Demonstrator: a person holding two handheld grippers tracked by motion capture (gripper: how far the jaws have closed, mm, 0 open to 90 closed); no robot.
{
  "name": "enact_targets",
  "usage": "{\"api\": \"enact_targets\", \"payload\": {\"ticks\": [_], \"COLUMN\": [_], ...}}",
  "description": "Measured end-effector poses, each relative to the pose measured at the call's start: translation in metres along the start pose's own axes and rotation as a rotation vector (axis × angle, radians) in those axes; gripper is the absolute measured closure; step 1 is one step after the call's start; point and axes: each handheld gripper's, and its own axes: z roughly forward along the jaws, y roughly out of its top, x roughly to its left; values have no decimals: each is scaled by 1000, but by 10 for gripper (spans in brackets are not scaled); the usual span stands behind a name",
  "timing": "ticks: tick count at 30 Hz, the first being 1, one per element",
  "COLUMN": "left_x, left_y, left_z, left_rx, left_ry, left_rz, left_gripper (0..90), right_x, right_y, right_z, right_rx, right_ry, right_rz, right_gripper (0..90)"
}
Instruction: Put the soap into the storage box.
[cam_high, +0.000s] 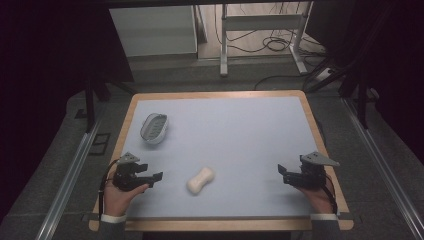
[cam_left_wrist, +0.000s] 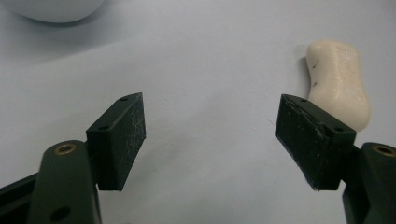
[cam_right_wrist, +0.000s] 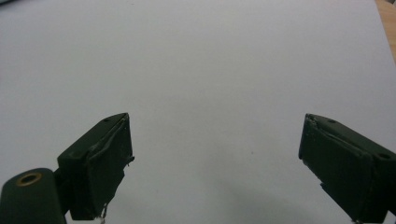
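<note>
Two grippers wide apart, nothing held.
Your left gripper (cam_high: 150, 177) sits just beside the soap bar (cam_high: 200, 180), likely lined up to take it; the soap dish (cam_high: 154, 128) waits farther back, your right gripper (cam_high: 286, 175) well apart.

We hold black tongs in each hand: the left tongs (cam_high: 150, 176) and the right tongs (cam_high: 285, 173). Each carries a grey three-cornered plate on top and trails a thin black cable toward the wrist. In the gripper views the jaws are blocky, with scuffed, scratched flat pads (cam_left_wrist: 130, 135) and small screw holes on their upper faces; brass-ringed holes sit in the dark arms behind. Our sleeves are grey, with white cuffs (cam_high: 113, 218) showing.
</note>
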Motion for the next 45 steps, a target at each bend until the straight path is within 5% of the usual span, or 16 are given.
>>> {"api": "enact_targets", "payload": {"ticks": [8,16,33,45], "left_x": [-4,-3,-13,-32], "left_y": [7,6,8,12], "left_z": [-4,-6,-12,-8], "left_rx": [-8,-9,-18,12], "left_ry": [-13,-16,-6,4], "left_rz": [4,-35,7,41], "left_gripper": [243,257,257,256], "right_x": [0,-1,-1,-1], "right_y": [-3,-5,-6,-6], "right_z": [-7,-5,-6,-9], "right_rx": [0,11,12,5], "right_ry": [11,15,-7,-9], "right_rz": [16,8,5,10], "right_gripper": [94,94,94,95]}}
